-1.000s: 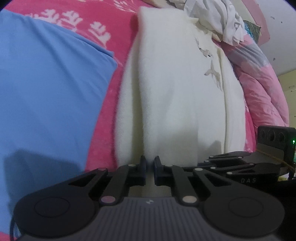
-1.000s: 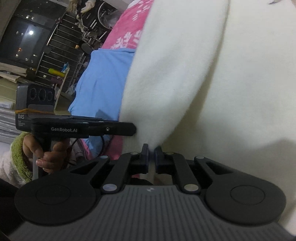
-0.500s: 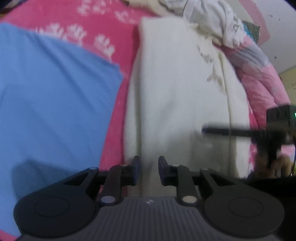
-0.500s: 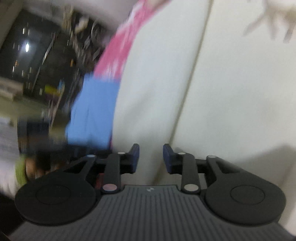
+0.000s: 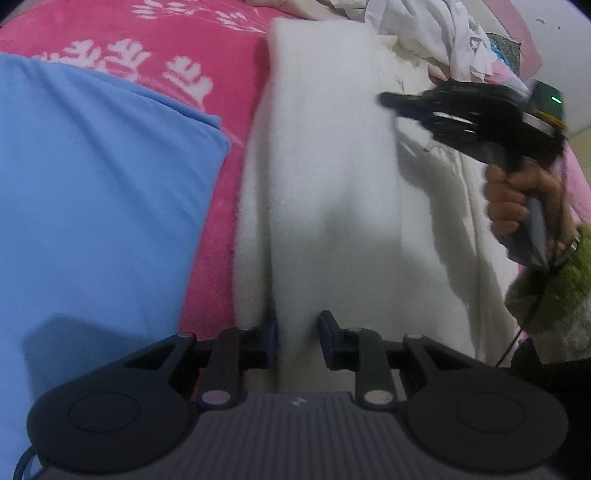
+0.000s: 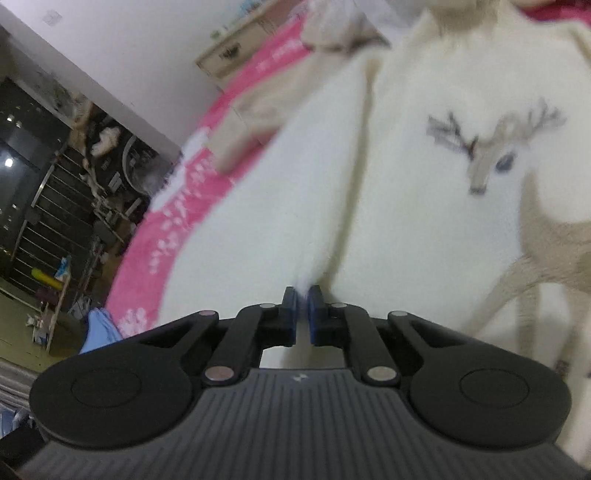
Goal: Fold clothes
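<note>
A white fleecy sweater [image 5: 332,184] lies lengthwise on the pink blanket [image 5: 184,40], its sides folded in. My left gripper [image 5: 297,332] hovers at its near hem, jaws apart, with a strip of the white fabric showing in the gap and no pad pressing on it. My right gripper [image 5: 382,99], held by a hand in a green sleeve, is further up over the sweater. In the right wrist view the right gripper [image 6: 303,295] is shut, with a tuft of the sweater [image 6: 424,221] pinched at the tips, beside a deer motif [image 6: 487,162].
A blue garment [image 5: 92,184] lies flat to the left of the sweater. Crumpled white clothes [image 5: 443,33] and pink bedding are piled at the far end. Past the bed's edge the right wrist view shows a dark room with shelves [image 6: 55,221].
The left jaws went from shut on the hem to apart. The right gripper opened, swung away from the hem up along the sweater to the deer motif, and shut again.
</note>
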`<action>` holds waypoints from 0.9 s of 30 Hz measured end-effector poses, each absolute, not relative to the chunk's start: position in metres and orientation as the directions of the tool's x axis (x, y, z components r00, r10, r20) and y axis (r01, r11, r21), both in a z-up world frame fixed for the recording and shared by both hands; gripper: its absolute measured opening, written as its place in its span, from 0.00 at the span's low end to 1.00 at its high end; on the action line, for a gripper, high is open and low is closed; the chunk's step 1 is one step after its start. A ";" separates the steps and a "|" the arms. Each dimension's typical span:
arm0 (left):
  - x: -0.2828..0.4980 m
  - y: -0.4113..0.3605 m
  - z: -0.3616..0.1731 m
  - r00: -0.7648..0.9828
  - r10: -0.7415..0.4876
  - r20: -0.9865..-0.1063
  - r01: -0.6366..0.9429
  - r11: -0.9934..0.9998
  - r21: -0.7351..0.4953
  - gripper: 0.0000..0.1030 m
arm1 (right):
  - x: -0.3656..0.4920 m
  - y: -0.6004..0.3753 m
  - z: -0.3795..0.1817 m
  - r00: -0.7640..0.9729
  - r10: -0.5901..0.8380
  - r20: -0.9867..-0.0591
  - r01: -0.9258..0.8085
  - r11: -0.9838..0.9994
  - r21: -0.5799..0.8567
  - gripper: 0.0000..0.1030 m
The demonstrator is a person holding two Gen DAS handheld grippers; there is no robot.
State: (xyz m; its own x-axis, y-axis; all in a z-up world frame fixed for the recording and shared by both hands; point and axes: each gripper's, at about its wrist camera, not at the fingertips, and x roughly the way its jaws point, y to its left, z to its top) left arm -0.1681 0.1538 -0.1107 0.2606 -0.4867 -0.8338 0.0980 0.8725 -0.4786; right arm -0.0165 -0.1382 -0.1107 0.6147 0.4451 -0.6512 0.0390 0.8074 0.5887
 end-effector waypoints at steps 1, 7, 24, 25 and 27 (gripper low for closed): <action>-0.168 0.154 -0.111 0.261 -0.488 -0.833 0.105 0.872 -0.478 0.24 | -0.025 -0.141 -0.106 0.633 0.434 -0.641 0.045 0.806 0.590 0.04; -0.162 0.157 -0.111 0.247 -0.497 -0.832 0.111 0.867 -0.485 0.24 | -0.032 -0.148 -0.127 0.615 0.367 -0.698 0.077 0.853 0.517 0.06; -0.121 0.182 -0.067 0.530 -0.446 -0.721 -0.013 0.846 -0.532 0.30 | 0.002 -0.078 -0.092 0.645 0.346 -0.682 -0.158 0.933 0.324 0.15; -0.108 0.179 -0.067 0.562 -0.412 -0.717 -0.025 0.858 -0.512 0.30 | 0.005 -0.072 -0.104 0.618 0.315 -0.720 -0.166 0.948 0.272 0.15; -0.085 0.167 -0.067 0.623 -0.284 -0.729 -0.013 0.928 -0.372 0.30 | 0.005 -0.076 -0.125 0.610 0.317 -0.727 -0.169 0.947 0.272 0.15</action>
State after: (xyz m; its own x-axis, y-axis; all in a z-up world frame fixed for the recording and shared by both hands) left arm -0.0846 0.1673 -0.0665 0.6229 -0.2837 -0.7291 -0.0128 0.9281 -0.3720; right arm 0.0054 -0.0761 -0.1252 0.6097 0.3169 -0.7265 -0.1688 0.9475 0.2716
